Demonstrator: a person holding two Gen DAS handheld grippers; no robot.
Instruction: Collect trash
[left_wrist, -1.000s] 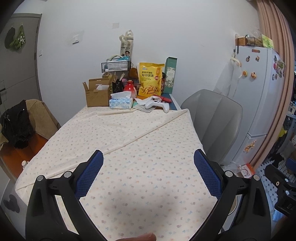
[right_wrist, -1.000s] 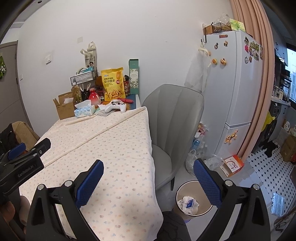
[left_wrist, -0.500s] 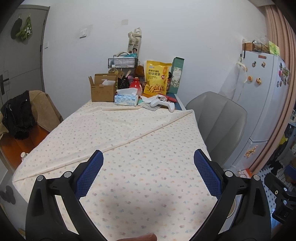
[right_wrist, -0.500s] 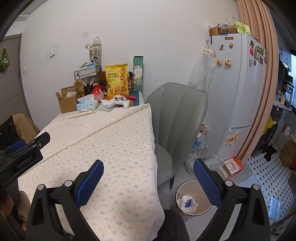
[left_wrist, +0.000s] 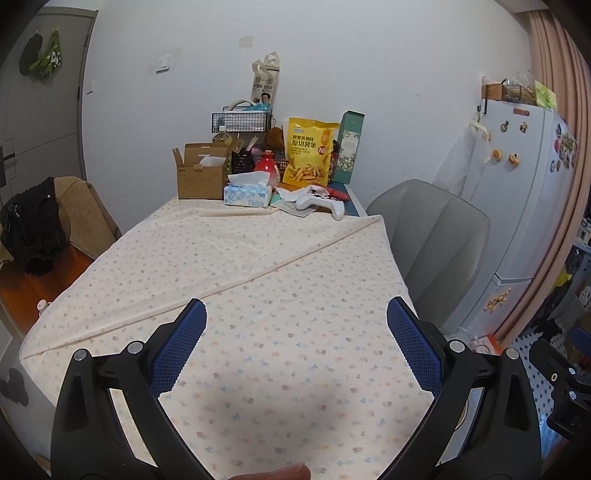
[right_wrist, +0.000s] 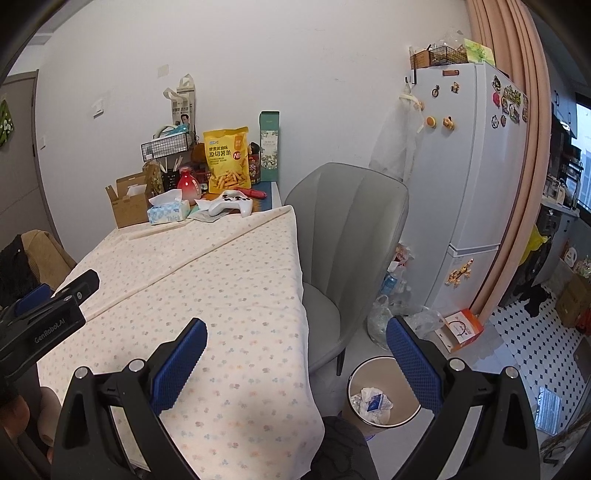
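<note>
My left gripper (left_wrist: 295, 350) is open and empty above the near part of a table covered by a flowered cloth (left_wrist: 258, 288). My right gripper (right_wrist: 295, 354) is open and empty over the table's near right corner. A round trash bin (right_wrist: 384, 395) with crumpled wrappers inside stands on the floor below the right gripper. Crumpled paper (left_wrist: 291, 194) lies at the far end of the table beside a white game controller (left_wrist: 321, 203). The left gripper's body shows at the left of the right wrist view (right_wrist: 40, 325).
At the table's far end stand a cardboard box (left_wrist: 201, 171), a tissue box (left_wrist: 247, 192), a yellow snack bag (left_wrist: 308, 157) and a wire basket (left_wrist: 240, 122). A grey chair (right_wrist: 351, 236) stands right of the table, a white fridge (right_wrist: 469, 177) beyond it.
Both views have tilted slightly, so the table's far end sits lower in the frame. Both grippers stay open and empty.
</note>
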